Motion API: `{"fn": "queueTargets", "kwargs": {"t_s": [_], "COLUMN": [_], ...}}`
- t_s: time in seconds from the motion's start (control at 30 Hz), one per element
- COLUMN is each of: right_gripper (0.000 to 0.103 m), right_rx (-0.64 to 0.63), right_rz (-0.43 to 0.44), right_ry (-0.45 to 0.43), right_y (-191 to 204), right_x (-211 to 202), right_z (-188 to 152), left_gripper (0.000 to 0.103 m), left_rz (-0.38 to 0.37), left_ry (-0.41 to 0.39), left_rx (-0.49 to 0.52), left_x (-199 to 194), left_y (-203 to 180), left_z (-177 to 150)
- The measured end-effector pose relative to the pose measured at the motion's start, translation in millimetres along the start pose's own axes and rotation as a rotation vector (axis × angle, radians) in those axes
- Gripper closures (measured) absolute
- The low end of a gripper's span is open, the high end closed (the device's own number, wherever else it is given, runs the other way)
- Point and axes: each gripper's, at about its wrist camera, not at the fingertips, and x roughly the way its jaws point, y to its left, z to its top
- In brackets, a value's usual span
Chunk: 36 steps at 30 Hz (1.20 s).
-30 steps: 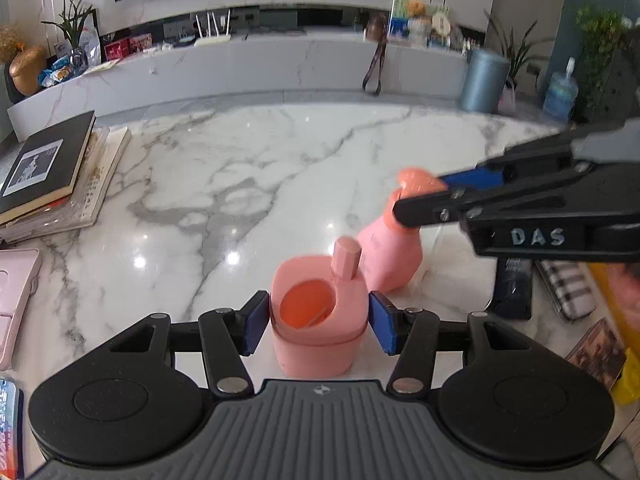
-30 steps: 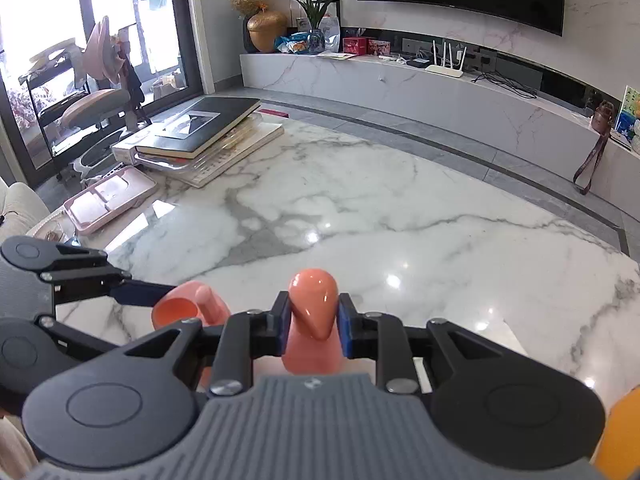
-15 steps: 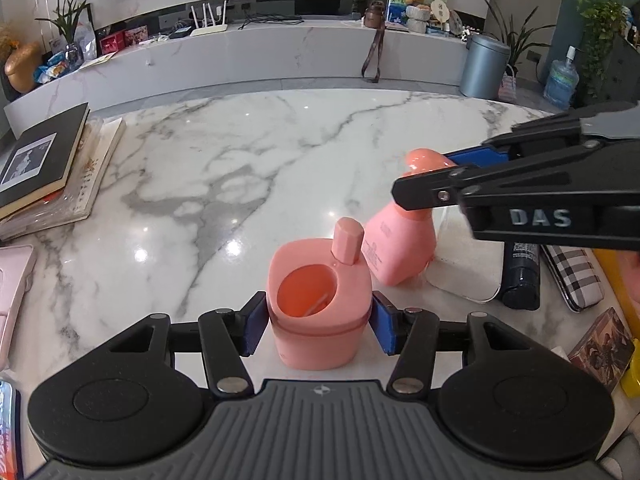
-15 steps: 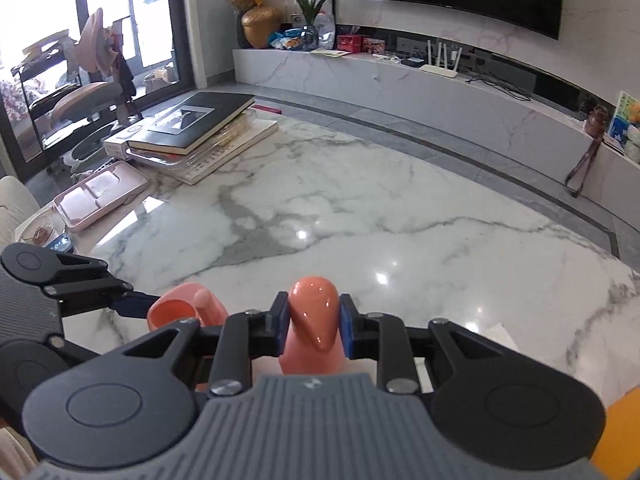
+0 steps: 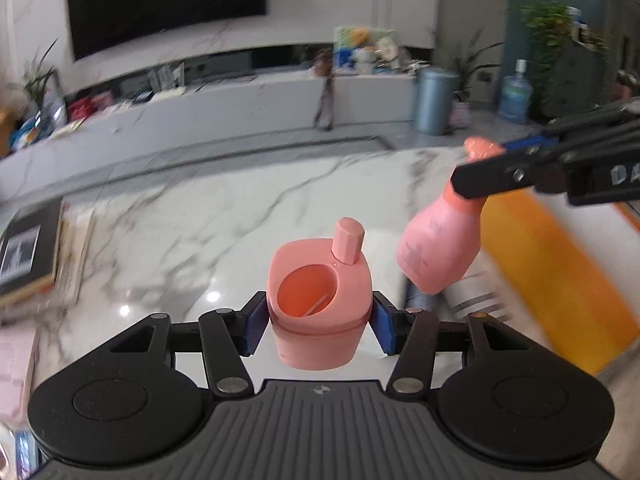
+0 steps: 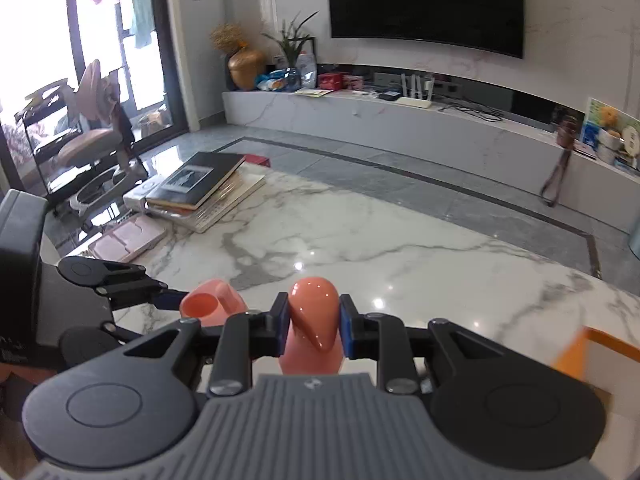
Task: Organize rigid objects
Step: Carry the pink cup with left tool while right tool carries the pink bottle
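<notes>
My left gripper [image 5: 318, 324] is shut on a pink cup-shaped container [image 5: 318, 308] with a round opening and a short spout, held above the marble table [image 5: 180, 240]. My right gripper [image 6: 314, 330] is shut on the cap of a pink bottle [image 6: 312, 332]. In the left wrist view the bottle [image 5: 438, 248] hangs tilted in the air from the right gripper [image 5: 504, 160], to the right of the container. In the right wrist view the container [image 6: 212, 304] and the left gripper [image 6: 160, 300] show at the lower left.
A stack of books [image 6: 200, 188] and a pink case [image 6: 128, 240] lie at the table's left side. An orange box [image 5: 552, 280] sits at the right, with a dark and silver can [image 5: 472, 300] under the bottle. A TV console [image 6: 400, 120] stands beyond the table.
Both grippers have risen with their objects. The pink bottle has left the table and now hangs tilted in the air. The container is also higher above the table.
</notes>
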Motion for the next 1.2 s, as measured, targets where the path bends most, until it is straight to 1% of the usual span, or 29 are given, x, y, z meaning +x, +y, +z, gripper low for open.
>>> {"fn": "queueTargets", "kwargs": {"t_s": [0.17, 0.3, 0.4, 0.47, 0.57, 0.67, 0.83, 0.97, 1.07, 1.2], "right_gripper": [0.078, 0.078, 0.078, 0.078, 0.078, 0.078, 0.078, 0.078, 0.078, 0.078], "right_rx": [0.017, 0.044, 0.058, 0.068, 0.097, 0.135, 0.181, 0.221, 0.214, 0.147], "right_rz": [-0.06, -0.108, -0.154, -0.193, -0.245, -0.276, -0.316, -0.328, -0.327, -0.338], "right_ry": [-0.021, -0.038, -0.027, -0.007, 0.021, 0.049, 0.105, 0.144, 0.176, 0.21], "right_y": [-32.9, -65.2, -91.7, -111.2, -145.5, -177.4, -224.0, -259.4, -278.5, -288.6], "right_x": [-60.1, -104.9, -131.9, -144.8, -155.0, -151.2, -123.9, -94.7, -70.1, -48.2], "right_z": [-4.9, -13.4, -22.1, -28.5, -40.5, -51.9, -64.0, -68.9, -70.6, -75.4], "left_gripper": [0.042, 0.042, 0.042, 0.042, 0.042, 0.042, 0.042, 0.042, 0.042, 0.042], "left_rz": [-0.066, -0.176, -0.245, -0.293, -0.329, -0.363, -0.396, -0.428, -0.422, -0.43], "left_ry": [-0.049, -0.063, -0.062, -0.053, -0.023, -0.004, 0.025, 0.04, 0.055, 0.065], "left_rx": [0.101, 0.124, 0.149, 0.182, 0.207, 0.236, 0.277, 0.264, 0.262, 0.245], "left_x": [-23.5, -25.0, -14.9, 0.4, 30.5, 62.2, 118.2, 152.8, 173.5, 185.0], "left_y": [-54.4, -94.1, -124.2, -146.7, -171.4, -192.6, -215.5, -224.8, -230.7, -228.1], "left_z": [34.7, 61.2, 78.6, 90.8, 105.3, 112.1, 115.7, 116.8, 117.3, 118.2]}}
